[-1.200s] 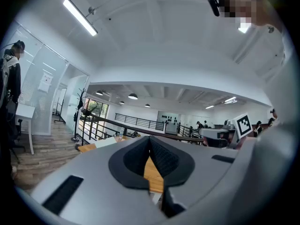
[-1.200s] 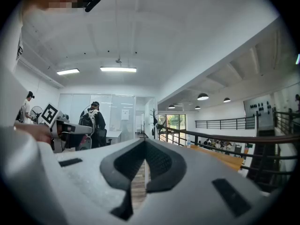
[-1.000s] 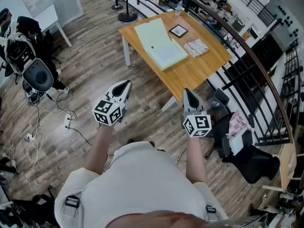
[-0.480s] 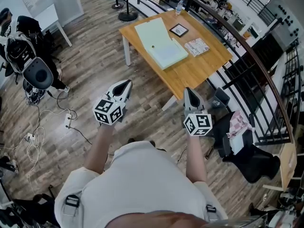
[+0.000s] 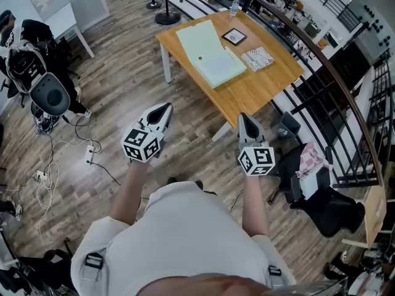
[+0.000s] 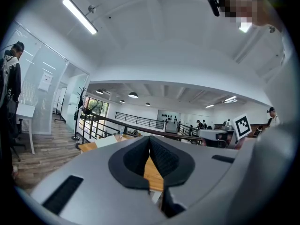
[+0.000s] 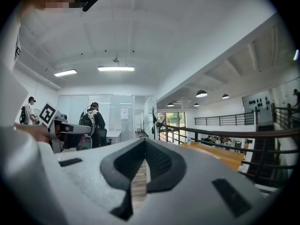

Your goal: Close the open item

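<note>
Grippers sit level at mid-frame in the head view: left gripper [image 5: 162, 108] and right gripper [image 5: 247, 117] — jaws clenched together, nothing between them. Upper centre, the pale green folder [image 5: 210, 54] lies open on the wooden table [image 5: 259, 88] — well apart from both.

Pale green folder [image 5: 208, 55], orange-brown table [image 5: 259, 91], black-and-white square markers on left gripper [image 5: 164, 108] and right gripper [image 5: 245, 118]

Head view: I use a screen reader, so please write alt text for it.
A person holds a shut, empty left hand-held gripper and right hand-held gripper above a wood floor, apart from a wooden table ahead. On the table lie an open pale green folder, a small frame and a booklet.
</note>
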`<move>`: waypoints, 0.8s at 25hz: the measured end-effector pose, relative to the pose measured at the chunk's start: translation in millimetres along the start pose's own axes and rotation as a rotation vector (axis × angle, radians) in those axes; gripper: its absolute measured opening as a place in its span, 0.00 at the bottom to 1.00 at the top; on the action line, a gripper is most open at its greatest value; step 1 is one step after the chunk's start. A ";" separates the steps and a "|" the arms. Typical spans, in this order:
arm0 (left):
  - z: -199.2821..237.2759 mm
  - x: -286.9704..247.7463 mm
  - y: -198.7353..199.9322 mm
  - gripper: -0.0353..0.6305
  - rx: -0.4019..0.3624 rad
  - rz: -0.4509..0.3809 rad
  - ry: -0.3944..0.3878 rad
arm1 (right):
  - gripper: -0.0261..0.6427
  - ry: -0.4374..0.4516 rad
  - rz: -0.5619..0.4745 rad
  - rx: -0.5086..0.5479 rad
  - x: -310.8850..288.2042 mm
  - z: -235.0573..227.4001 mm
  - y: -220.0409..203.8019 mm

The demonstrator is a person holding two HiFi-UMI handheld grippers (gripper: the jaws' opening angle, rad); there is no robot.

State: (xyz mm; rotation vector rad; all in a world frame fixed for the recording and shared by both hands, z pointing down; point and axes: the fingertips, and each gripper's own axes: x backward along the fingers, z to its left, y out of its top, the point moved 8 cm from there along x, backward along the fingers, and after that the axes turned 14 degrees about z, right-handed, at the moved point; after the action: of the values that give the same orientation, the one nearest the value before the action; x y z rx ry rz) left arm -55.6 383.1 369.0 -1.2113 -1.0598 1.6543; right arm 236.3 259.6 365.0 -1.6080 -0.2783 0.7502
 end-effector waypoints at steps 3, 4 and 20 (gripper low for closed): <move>1.4 -0.1 0.5 0.05 0.000 -0.008 0.007 | 0.04 0.005 0.007 0.000 -3.0 -0.2 -2.1; 1.7 -0.3 0.6 0.05 0.000 -0.009 0.009 | 0.04 0.007 0.008 0.000 -3.8 0.0 -2.6; 5.7 -5.5 -1.0 0.12 0.006 -0.010 0.032 | 0.04 0.023 0.027 0.006 -11.7 -0.9 -5.4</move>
State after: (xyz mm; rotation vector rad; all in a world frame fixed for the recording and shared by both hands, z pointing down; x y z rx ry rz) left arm -59.8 377.4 372.6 -1.2228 -1.0389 1.6249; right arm 229.3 253.2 373.8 -1.6167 -0.2375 0.7521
